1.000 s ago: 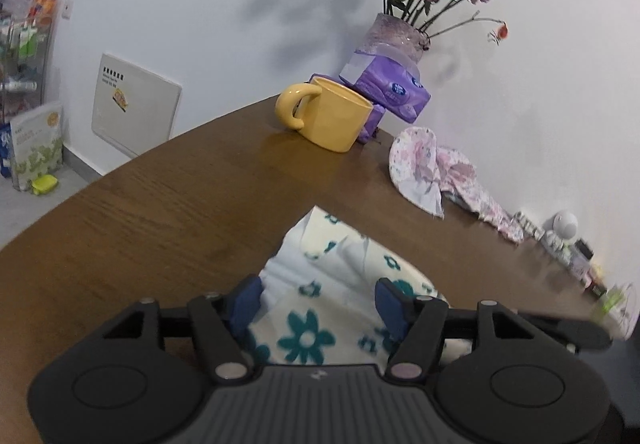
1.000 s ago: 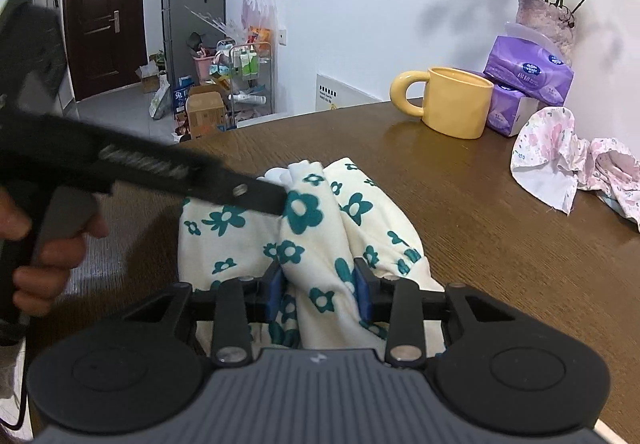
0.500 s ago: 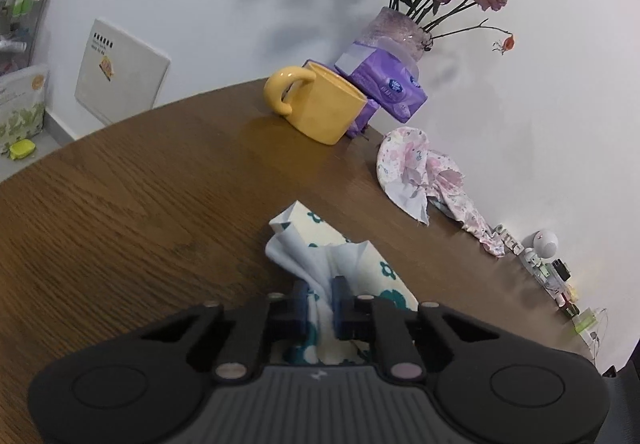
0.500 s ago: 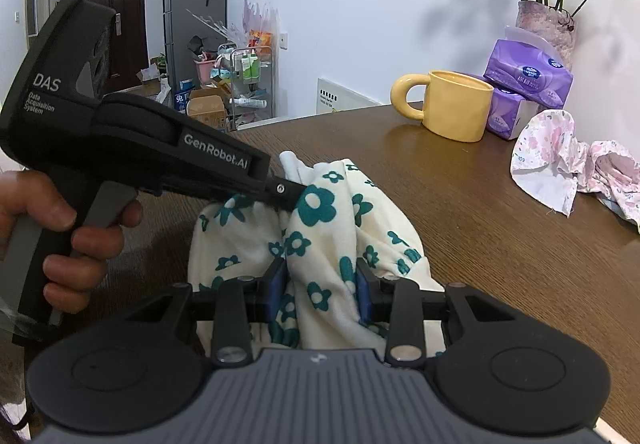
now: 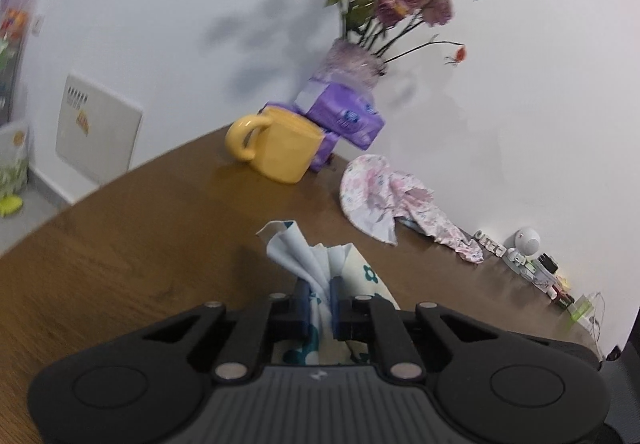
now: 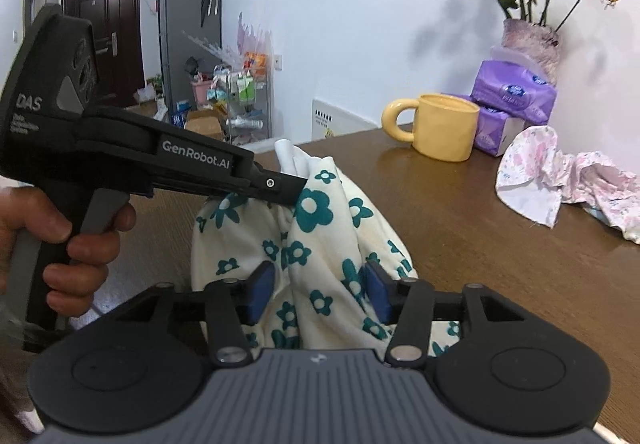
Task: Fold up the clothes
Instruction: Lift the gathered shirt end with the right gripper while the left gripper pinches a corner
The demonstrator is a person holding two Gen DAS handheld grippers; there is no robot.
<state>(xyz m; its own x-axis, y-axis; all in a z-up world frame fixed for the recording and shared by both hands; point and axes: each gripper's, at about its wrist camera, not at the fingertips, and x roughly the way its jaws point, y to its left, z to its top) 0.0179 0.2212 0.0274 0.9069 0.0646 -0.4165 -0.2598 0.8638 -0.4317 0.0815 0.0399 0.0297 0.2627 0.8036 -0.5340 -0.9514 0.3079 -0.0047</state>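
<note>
While left gripper (image 5: 319, 298) pinches floral garment (image 6: 320, 236) higher, right gripper (image 6: 318, 290) just spread, loose.

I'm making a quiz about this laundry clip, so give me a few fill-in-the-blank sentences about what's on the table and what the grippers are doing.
The left gripper is shut on the cream garment printed with teal ____.
The right gripper has just been opening, and its fingers stand ____ of the cloth between them.
The mug is ____ in colour.
Behind the mug lie purple packs of ____.
Missing words: flowers; clear; yellow; tissues
</note>
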